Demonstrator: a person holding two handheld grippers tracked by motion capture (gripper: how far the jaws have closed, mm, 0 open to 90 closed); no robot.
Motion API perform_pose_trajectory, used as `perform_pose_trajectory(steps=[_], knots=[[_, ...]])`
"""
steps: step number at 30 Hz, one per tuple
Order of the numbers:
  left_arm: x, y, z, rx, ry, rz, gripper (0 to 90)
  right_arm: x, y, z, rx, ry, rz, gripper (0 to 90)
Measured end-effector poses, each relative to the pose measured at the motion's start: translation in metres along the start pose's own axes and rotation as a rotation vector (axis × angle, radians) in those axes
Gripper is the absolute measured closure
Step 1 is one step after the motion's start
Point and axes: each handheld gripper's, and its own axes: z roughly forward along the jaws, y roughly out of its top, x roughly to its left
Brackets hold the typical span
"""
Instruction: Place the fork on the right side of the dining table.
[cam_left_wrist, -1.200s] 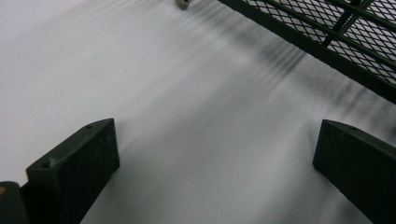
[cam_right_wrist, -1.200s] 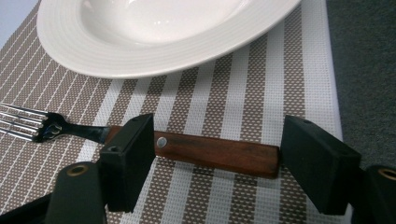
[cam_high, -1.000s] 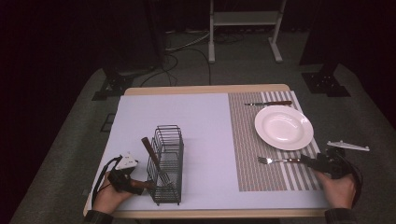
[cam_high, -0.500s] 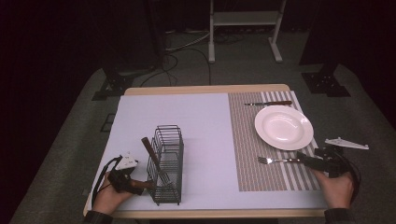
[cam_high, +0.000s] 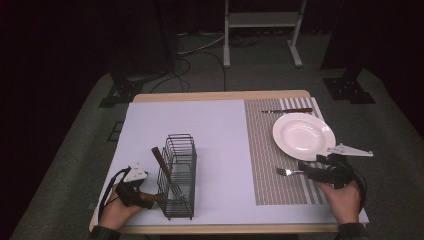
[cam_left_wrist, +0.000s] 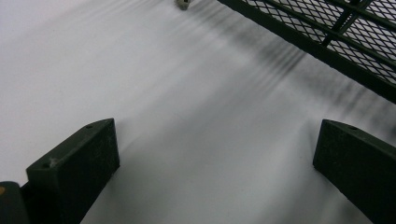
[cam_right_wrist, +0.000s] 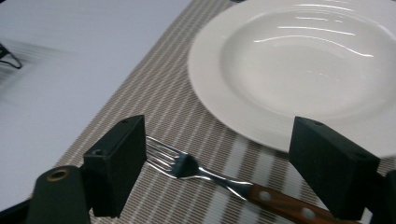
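A fork (cam_high: 286, 172) with a brown handle lies on the striped placemat (cam_high: 265, 150), just below a white plate (cam_high: 303, 135). My right gripper (cam_high: 306, 172) stands over the fork's handle. In the right gripper view its jaws are wide apart around the fork (cam_right_wrist: 187, 165) and do not press on it; they have just been opening. The plate (cam_right_wrist: 299, 70) lies right behind. My left gripper (cam_high: 149, 198) rests open on the white table beside a black wire basket (cam_high: 179, 150), which holds a leaning brown-handled utensil (cam_high: 159, 157). The basket's mesh (cam_left_wrist: 327, 37) shows past the left jaws.
A knife (cam_high: 287, 110) lies on the placemat beyond the plate. The table's front edge (cam_high: 225, 229) runs just under both hands. Dark floor, cables and a metal stand surround the table.
The right gripper has shifted left along the fork's handle, towards its tines. The fork lies where it did. The left hand has not moved.
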Motion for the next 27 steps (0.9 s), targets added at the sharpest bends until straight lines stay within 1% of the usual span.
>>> perform_pose_trajectory(steps=[9, 13, 17, 21, 27], knots=[[0.000, 0.000, 0.000, 0.000, 0.000, -0.001, 0.0, 0.036, 0.009, 0.015, 0.013, 0.085, -0.076, 18.3], [0.000, 0.000, 0.000, 0.000, 0.000, 0.000, 0.0, 0.049, 0.012, 0.023, 0.021, 0.114, -0.106, 18.3], [0.000, 0.000, 0.000, 0.001, 0.000, 0.000, 0.0, 0.066, 0.015, 0.034, 0.031, 0.149, -0.153, 18.4], [0.000, 0.000, 0.000, 0.000, -0.001, 0.000, 0.0, 0.084, 0.018, 0.047, 0.053, 0.188, -0.197, 18.3], [0.000, 0.000, 0.000, 0.000, -0.001, 0.000, 0.0, 0.112, 0.019, 0.065, 0.076, 0.245, -0.259, 18.3]])
